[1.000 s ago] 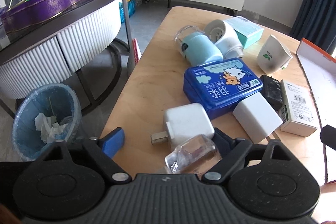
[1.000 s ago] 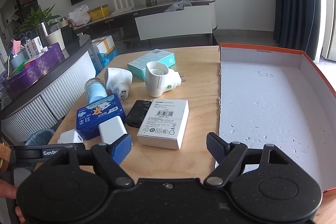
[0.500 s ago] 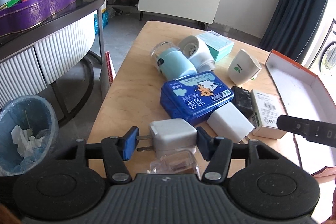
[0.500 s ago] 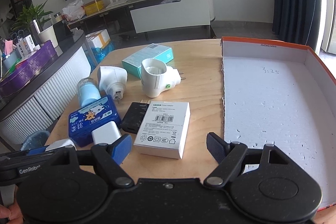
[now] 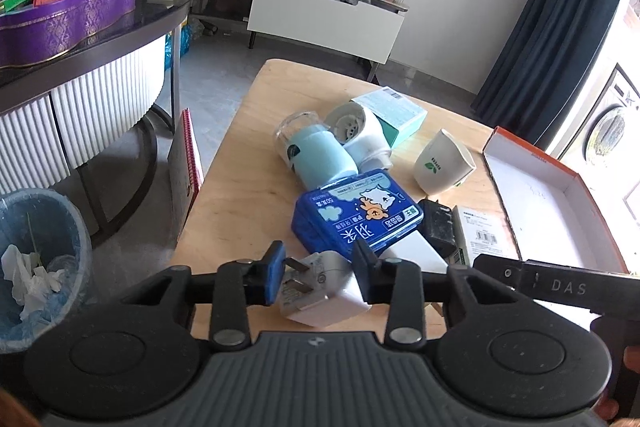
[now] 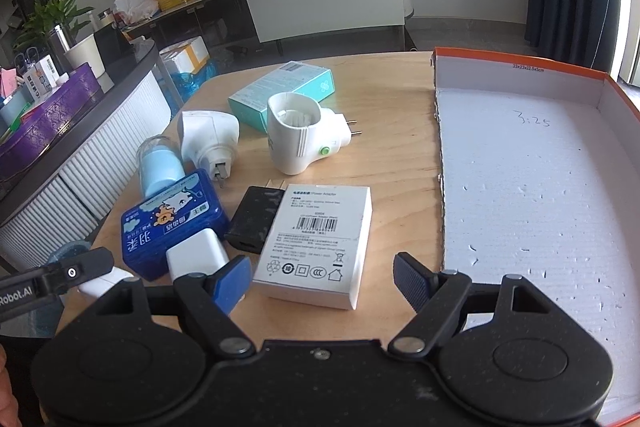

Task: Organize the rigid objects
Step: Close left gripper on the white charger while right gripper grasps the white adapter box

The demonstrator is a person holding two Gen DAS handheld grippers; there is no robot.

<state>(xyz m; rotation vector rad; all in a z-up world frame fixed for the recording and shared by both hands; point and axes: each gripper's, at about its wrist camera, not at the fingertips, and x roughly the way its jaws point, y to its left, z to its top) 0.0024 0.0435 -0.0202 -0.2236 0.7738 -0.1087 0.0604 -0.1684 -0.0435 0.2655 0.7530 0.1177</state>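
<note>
Your left gripper (image 5: 318,277) is matte black: two round discs at 7 and 5 o'clock, a ribbed grey plate between them, and silver rivets on the linkage arms. Its fingers (image 5: 273,277) wear ribbed blue pads. Your right gripper (image 6: 322,281) matches, all black, with blue pads; its side bar, at 3 o'clock in the left view, reads "DAS".
</note>
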